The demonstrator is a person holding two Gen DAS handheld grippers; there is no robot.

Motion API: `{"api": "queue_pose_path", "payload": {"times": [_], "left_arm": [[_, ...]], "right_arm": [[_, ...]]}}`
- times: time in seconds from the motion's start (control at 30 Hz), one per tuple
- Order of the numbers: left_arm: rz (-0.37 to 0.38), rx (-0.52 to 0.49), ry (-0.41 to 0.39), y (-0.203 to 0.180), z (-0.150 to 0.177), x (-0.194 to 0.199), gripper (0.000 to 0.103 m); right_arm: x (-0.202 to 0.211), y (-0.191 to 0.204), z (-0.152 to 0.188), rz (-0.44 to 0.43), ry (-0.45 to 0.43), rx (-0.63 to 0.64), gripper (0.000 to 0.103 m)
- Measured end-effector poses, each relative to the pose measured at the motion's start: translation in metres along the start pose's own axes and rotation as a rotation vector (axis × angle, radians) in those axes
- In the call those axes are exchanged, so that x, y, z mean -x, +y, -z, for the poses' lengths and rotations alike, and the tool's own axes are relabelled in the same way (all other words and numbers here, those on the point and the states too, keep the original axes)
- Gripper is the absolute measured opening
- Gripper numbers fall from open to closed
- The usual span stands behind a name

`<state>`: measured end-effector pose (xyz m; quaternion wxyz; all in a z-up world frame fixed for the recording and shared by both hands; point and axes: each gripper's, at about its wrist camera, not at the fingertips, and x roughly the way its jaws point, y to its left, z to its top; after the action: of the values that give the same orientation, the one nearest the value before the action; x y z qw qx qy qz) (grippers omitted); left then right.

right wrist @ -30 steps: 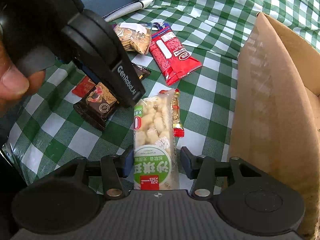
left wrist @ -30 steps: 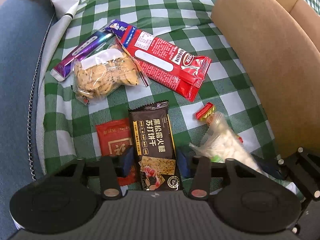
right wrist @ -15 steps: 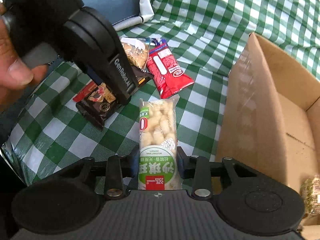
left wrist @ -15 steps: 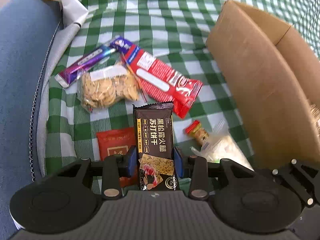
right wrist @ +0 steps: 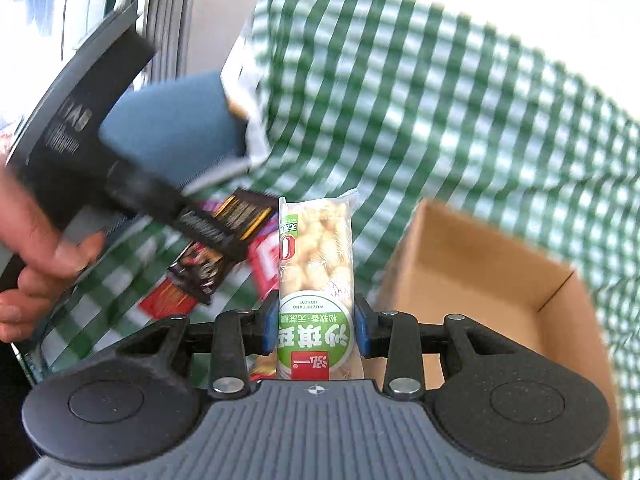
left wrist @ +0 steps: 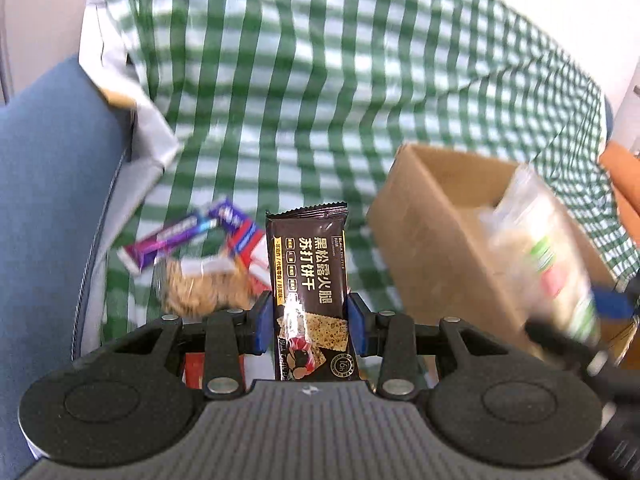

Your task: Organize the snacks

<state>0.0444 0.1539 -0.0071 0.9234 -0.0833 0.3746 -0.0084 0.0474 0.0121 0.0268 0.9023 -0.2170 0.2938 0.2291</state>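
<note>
My left gripper (left wrist: 310, 324) is shut on a dark brown cracker packet (left wrist: 308, 272) that stands up between its blue pads, lifted off the cloth. My right gripper (right wrist: 316, 326) is shut on a clear packet of pale puffed snacks with a green label (right wrist: 316, 272), also raised. In the left wrist view that puffed-snack packet (left wrist: 540, 248) shows blurred in front of the open cardboard box (left wrist: 432, 216). In the right wrist view the left gripper (right wrist: 208, 232) with the brown packet (right wrist: 200, 268) hangs at the left, held by a hand (right wrist: 32, 248). The box (right wrist: 480, 264) lies at the lower right.
On the green checked cloth (left wrist: 320, 100) remain a purple bar (left wrist: 180, 232), a clear bag of round biscuits (left wrist: 200, 284), a red packet (left wrist: 248, 244) partly hidden, and a small red sachet (left wrist: 194, 368) under my left fingers. A blue cushion (left wrist: 44, 200) borders the left.
Both grippers closed on their packets and rose from the cloth with them. The views tilted up, so the box's open top and more cloth now show.
</note>
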Motion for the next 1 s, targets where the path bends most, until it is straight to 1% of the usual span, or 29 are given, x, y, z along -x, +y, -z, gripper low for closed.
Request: {"api": "queue_pose_path", "payload": {"times": [0.13,0.23,0.33,0.4,0.5,0.73,0.83,1.0], "left_arm": [[0.001,-0.002,-0.049,-0.007,-0.005,0.005,0.042],[-0.001,-0.003,-0.07,-0.013,-0.007,0.005,0.042],[-0.01,-0.027,-0.092,-0.022,-0.008,0.006,0.042],[-0.009,-0.041,-0.113,-0.028,-0.008,0.009,0.042],[-0.003,-0.055,-0.158,-0.037,-0.006,0.013,0.042],[0.025,-0.088,-0.256,-0.068,-0.002,0.028,0.042],[0.05,-0.102,-0.281,-0.081,0.0,0.028,0.042],[0.075,-0.122,-0.298,-0.098,0.002,0.023,0.042]], "right_arm": [[0.023,-0.039,-0.001,0.044,-0.119,0.041,0.038],[0.029,-0.067,0.009,0.089,-0.156,0.016,0.038],[0.027,-0.088,0.028,0.116,-0.142,-0.071,0.038],[0.022,-0.097,0.037,0.107,-0.09,-0.103,0.038],[0.027,-0.108,0.044,0.125,-0.111,-0.105,0.038],[0.038,-0.135,0.065,0.183,-0.094,-0.156,0.038],[0.04,-0.14,0.069,0.2,-0.095,-0.166,0.038],[0.038,-0.145,0.071,0.212,-0.094,-0.176,0.038]]}}
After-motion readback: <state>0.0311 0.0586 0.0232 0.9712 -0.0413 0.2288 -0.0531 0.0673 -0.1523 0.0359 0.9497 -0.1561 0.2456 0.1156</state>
